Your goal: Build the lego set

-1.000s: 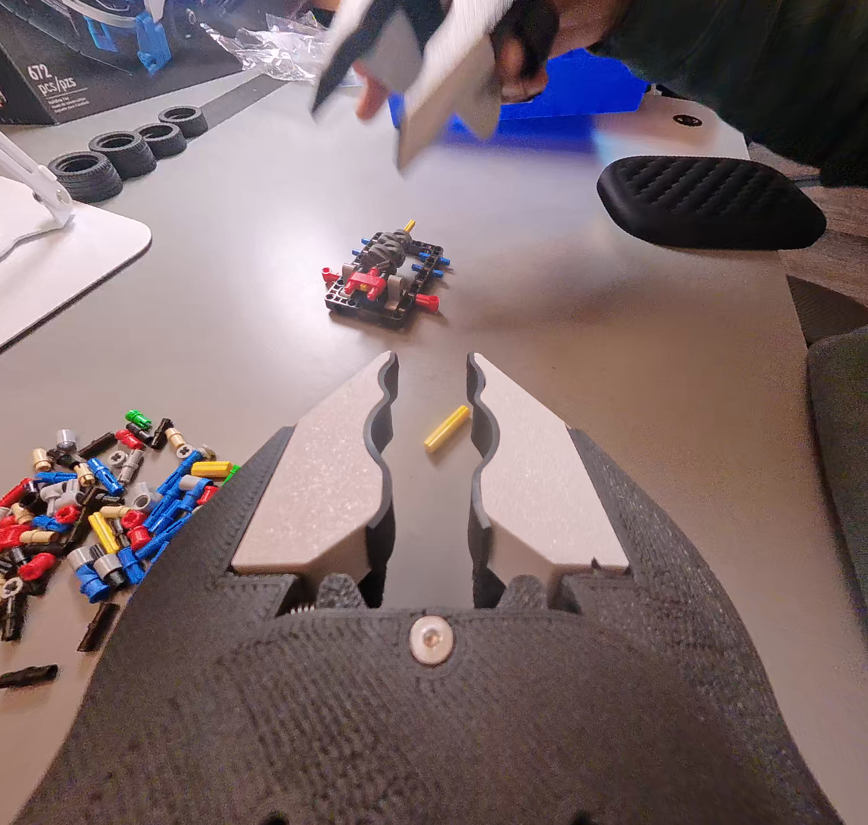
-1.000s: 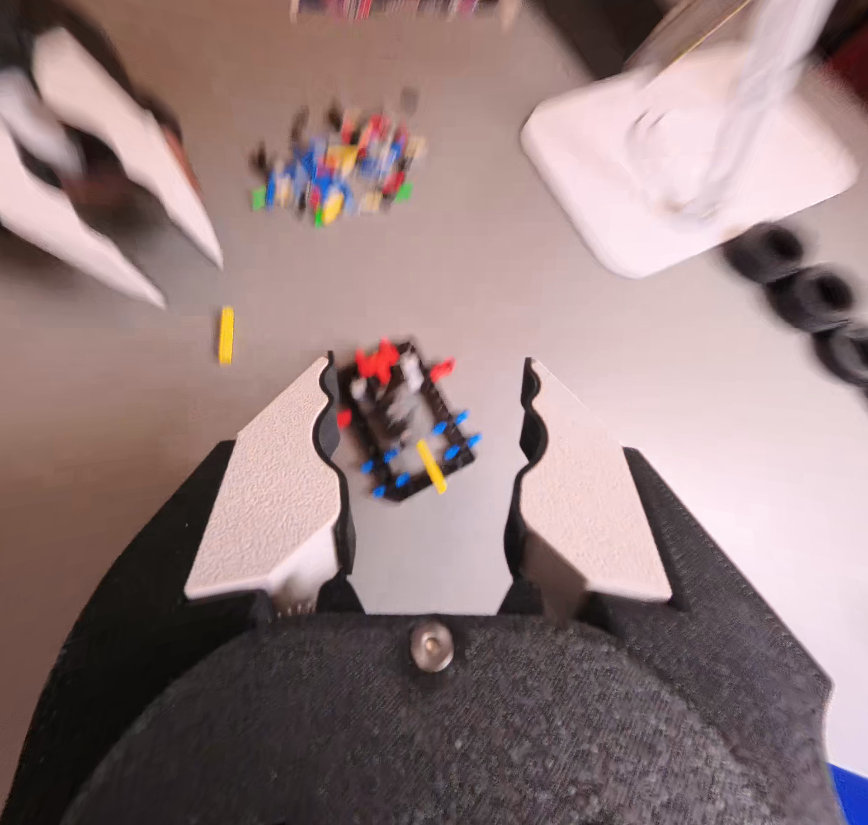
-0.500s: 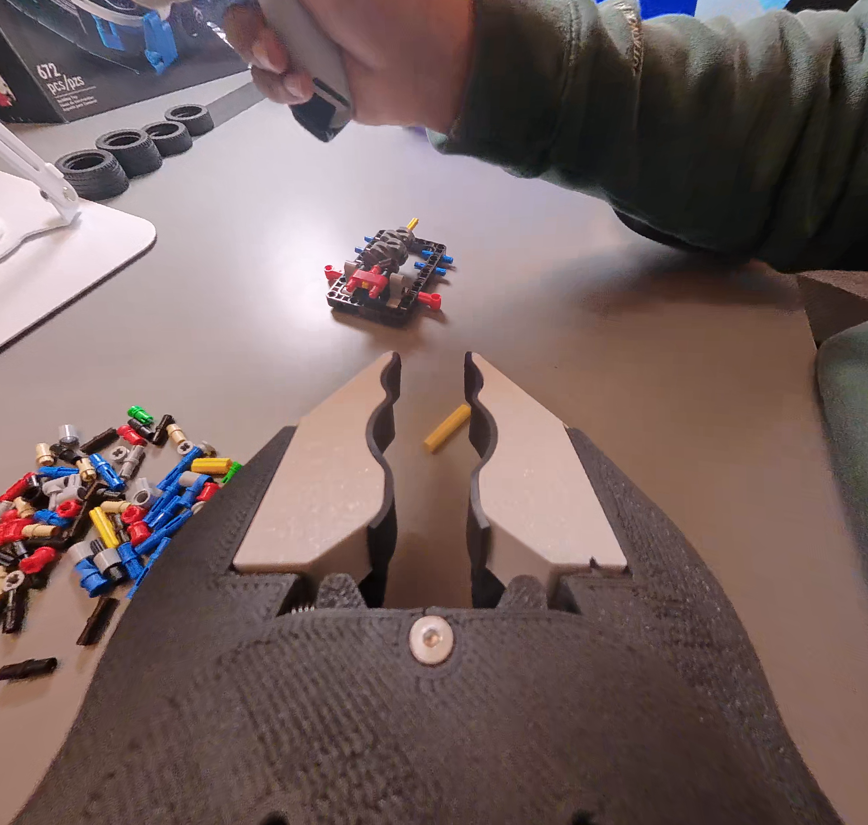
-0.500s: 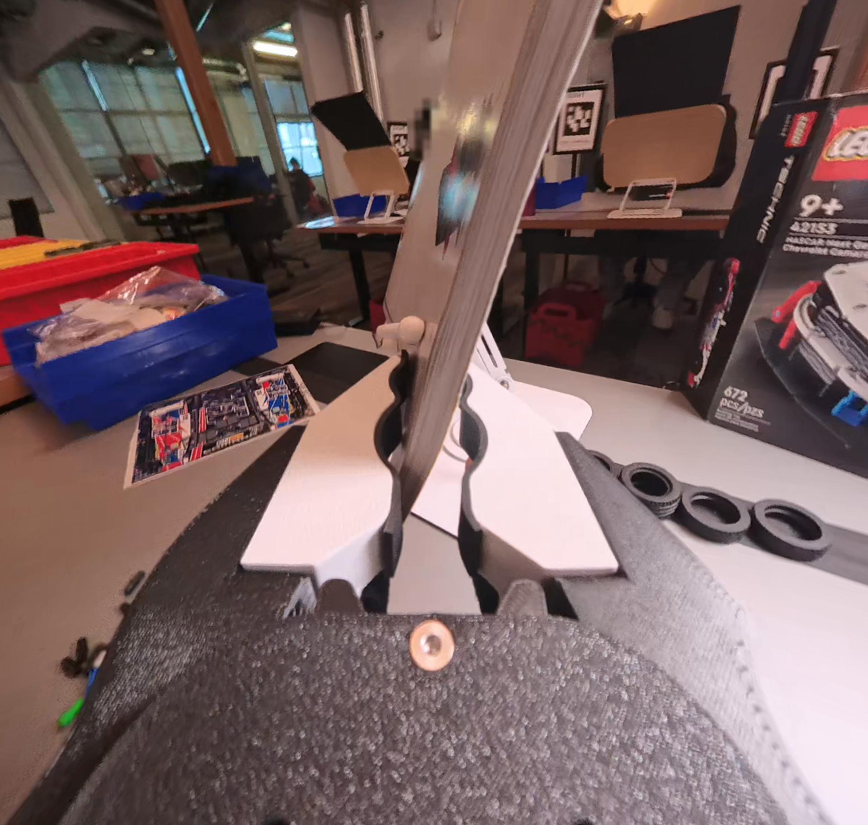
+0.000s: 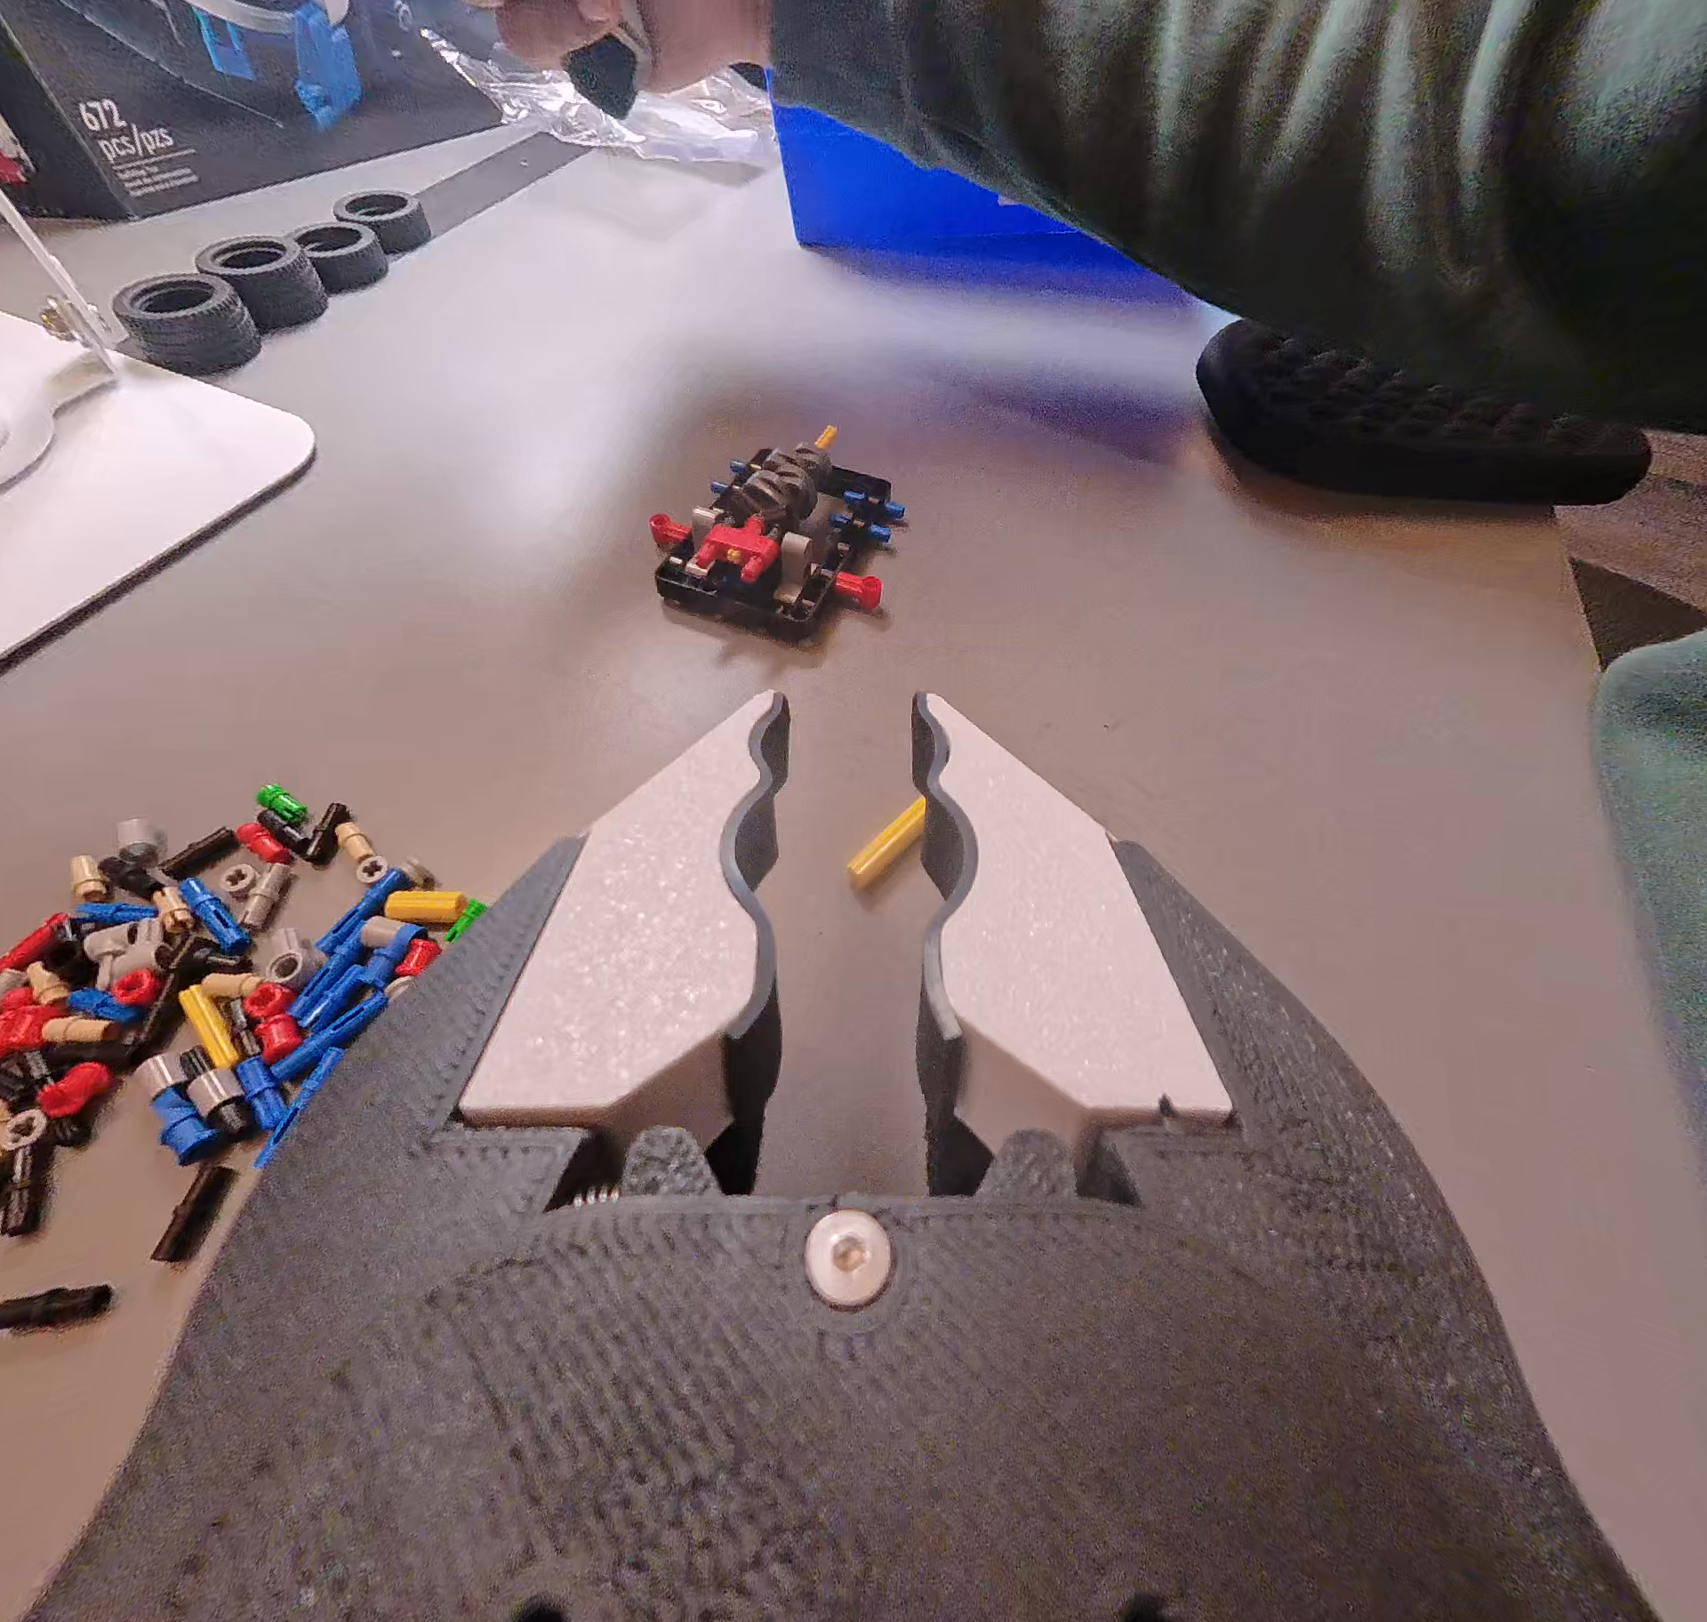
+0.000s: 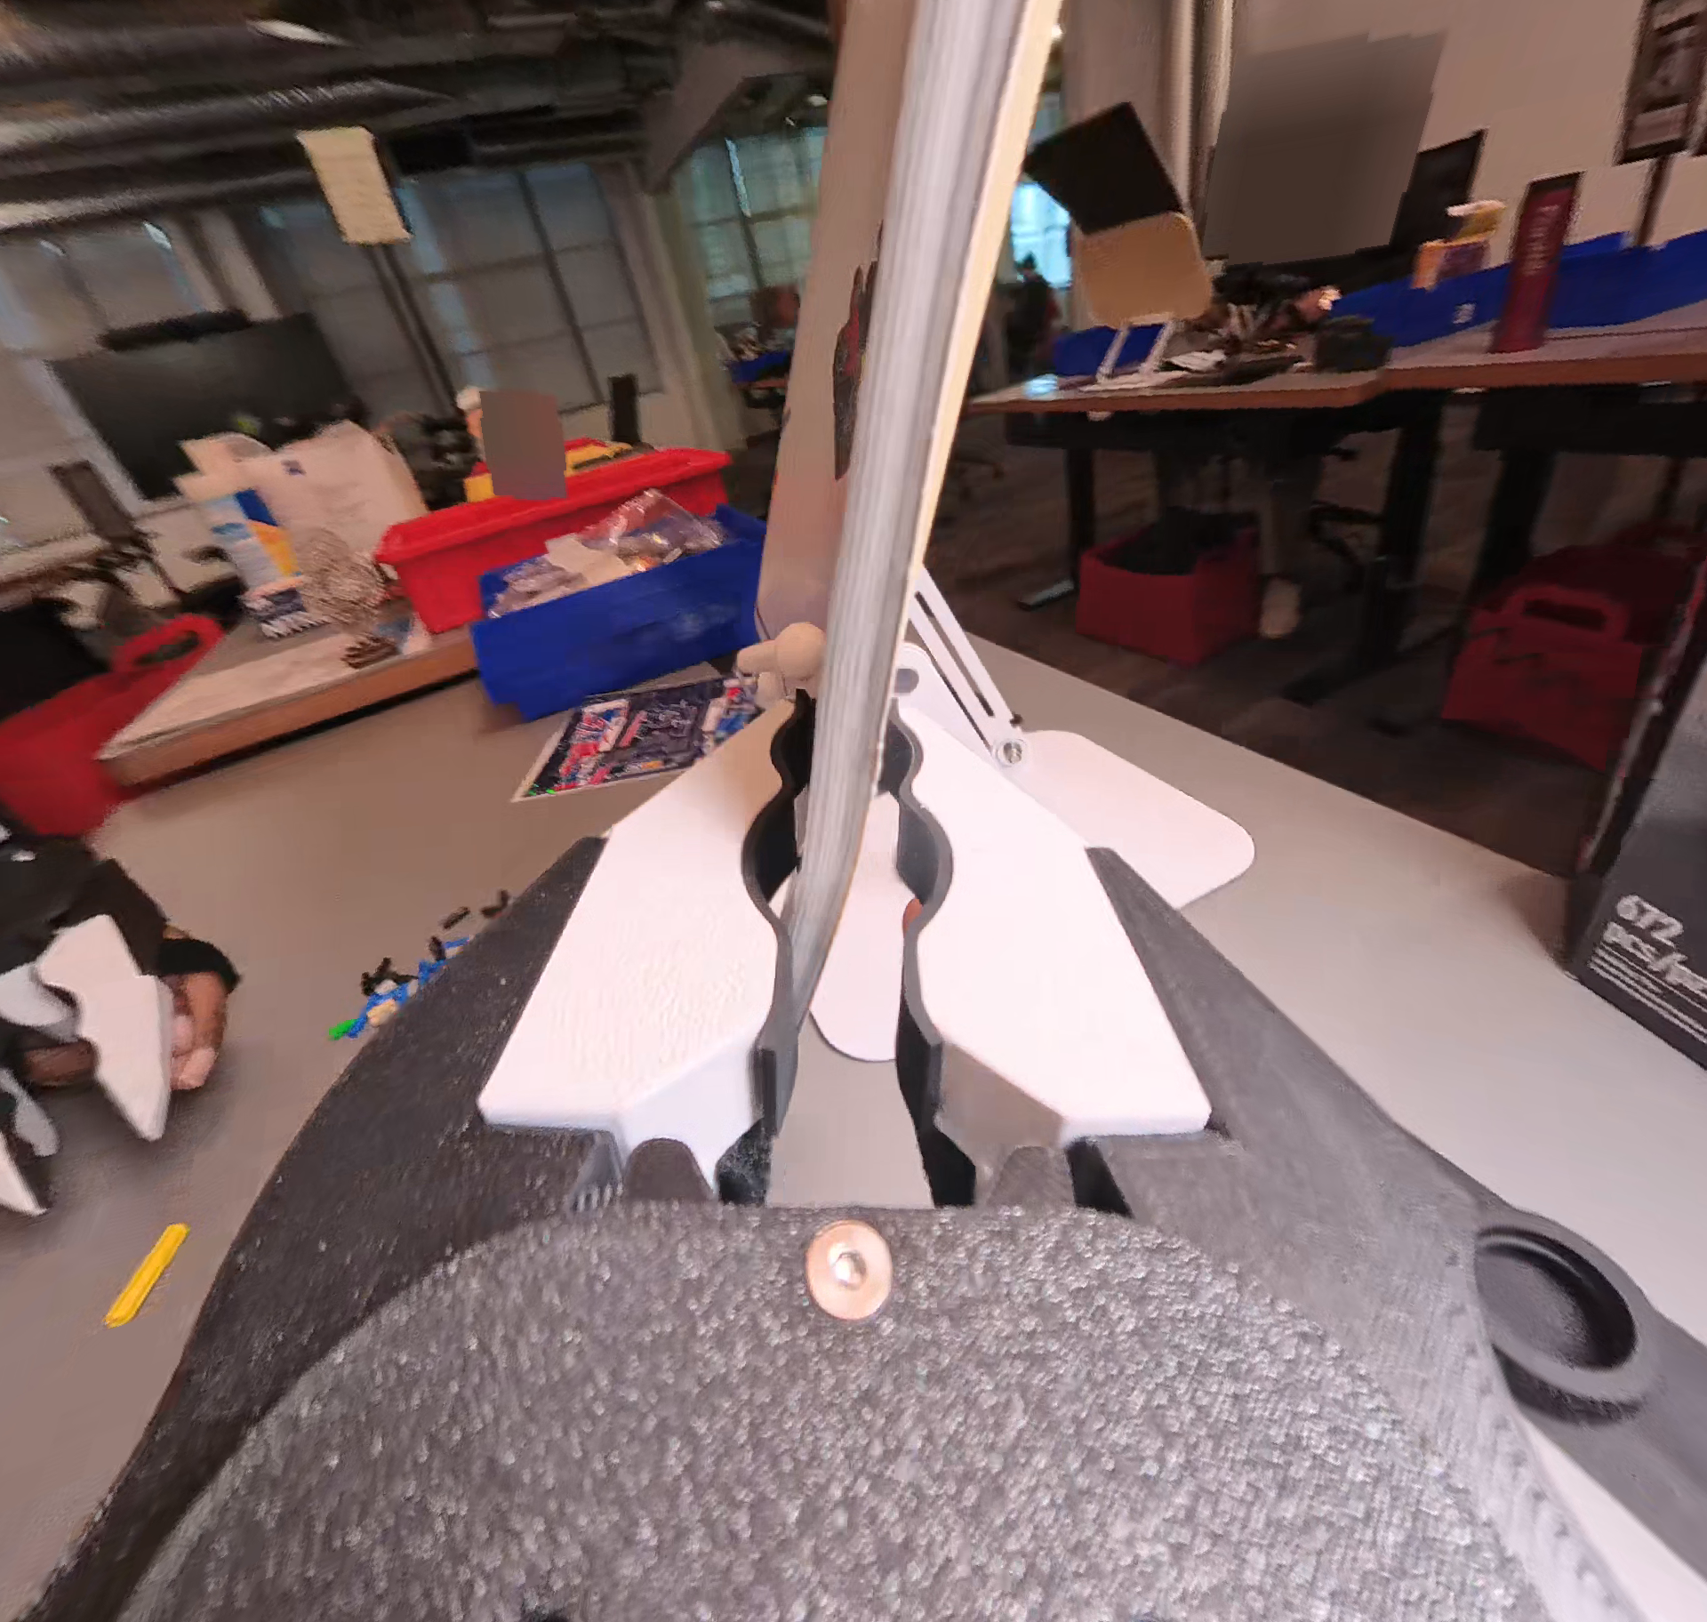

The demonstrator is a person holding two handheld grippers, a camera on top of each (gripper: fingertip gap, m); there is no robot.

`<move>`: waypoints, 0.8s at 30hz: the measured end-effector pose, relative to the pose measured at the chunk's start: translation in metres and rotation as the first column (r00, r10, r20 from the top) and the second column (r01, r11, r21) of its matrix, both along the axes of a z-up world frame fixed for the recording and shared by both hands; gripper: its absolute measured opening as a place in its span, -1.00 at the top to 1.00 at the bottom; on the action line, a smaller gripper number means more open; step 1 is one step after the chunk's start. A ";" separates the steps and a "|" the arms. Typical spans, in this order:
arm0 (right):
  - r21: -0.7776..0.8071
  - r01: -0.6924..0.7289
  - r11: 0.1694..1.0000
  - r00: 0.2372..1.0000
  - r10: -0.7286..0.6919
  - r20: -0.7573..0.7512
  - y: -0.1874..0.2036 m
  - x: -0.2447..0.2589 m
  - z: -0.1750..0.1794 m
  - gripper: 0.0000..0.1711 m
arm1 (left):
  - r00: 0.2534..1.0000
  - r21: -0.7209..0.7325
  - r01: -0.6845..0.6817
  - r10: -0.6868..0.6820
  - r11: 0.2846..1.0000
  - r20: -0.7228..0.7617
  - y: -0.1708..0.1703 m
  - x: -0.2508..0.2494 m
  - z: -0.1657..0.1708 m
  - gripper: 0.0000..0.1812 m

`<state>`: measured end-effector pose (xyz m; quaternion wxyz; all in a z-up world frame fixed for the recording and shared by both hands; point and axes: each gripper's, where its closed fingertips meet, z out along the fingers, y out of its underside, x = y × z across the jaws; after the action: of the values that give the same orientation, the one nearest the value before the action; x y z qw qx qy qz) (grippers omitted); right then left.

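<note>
Left tool (image 5: 850, 728): low over the grey tabletop (image 5: 1155, 746), its two pale fingers standing apart with nothing between them.
Yellow rod (image 5: 885, 841): lies flat on the tabletop inside the gap of the left tool, close to the inner edge of the right-hand finger; whether it touches that finger cannot be told.
Lego frame (image 5: 774, 532): the part-built black frame with a dark gear, red and blue pins and a yellow axle; it sits on the tabletop beyond the yellow rod, well apart from it.
Loose pieces (image 5: 194, 977): a scatter of red, blue, yellow, black and grey pins to the left of the lego frame and nearer the camera.
Tyres (image 5: 268, 280): four black tyres in a row, far left of the lego frame, beside the white stand base (image 5: 139, 478).
Box (image 5: 231, 53): the dark set box behind the tyres, with crumpled clear plastic (image 5: 600, 109) beside it.
Blue bin (image 5: 905, 192): behind the lego frame, partly covered by a green sleeve (image 5: 1293, 99).
Right tool (image 6: 842, 751): raised at the stand, fingers nearly together around the lower edge of an upright booklet (image 6: 924, 284); a firm clamp cannot be told, since a gap shows on the right side.
Sticker sheet (image 6: 647, 732): flat on the tabletop left of the booklet.
</note>
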<state>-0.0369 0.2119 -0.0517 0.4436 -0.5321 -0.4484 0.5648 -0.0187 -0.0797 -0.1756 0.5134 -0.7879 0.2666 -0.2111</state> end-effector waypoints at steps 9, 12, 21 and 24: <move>-0.210 -0.121 0.970 0.986 0.093 -0.139 0.072 -0.002 -0.002 0.83 | 1.000 0.004 -0.009 0.009 1.000 -0.015 0.002 -0.003 -0.001 0.73; -0.208 -0.132 0.969 0.984 0.103 -0.145 0.072 -0.002 -0.002 0.83 | 1.000 -0.008 -0.017 0.017 1.000 -0.001 0.004 -0.005 -0.003 0.73; -0.269 0.079 0.960 0.987 -0.113 -0.116 0.068 0.011 -0.007 0.37 | 0.999 0.012 -0.047 0.047 0.999 0.010 0.006 -0.010 0.001 0.73; -0.198 0.409 0.891 0.892 -0.436 -0.120 0.049 0.047 -0.009 0.18 | 0.998 0.032 -0.057 0.055 0.998 0.043 0.006 -0.012 0.009 0.72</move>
<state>0.0105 0.2610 -0.0611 0.5443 -0.6050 -0.2353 0.5313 -0.0310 -0.0738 -0.1668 0.5376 -0.7818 0.2371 -0.2086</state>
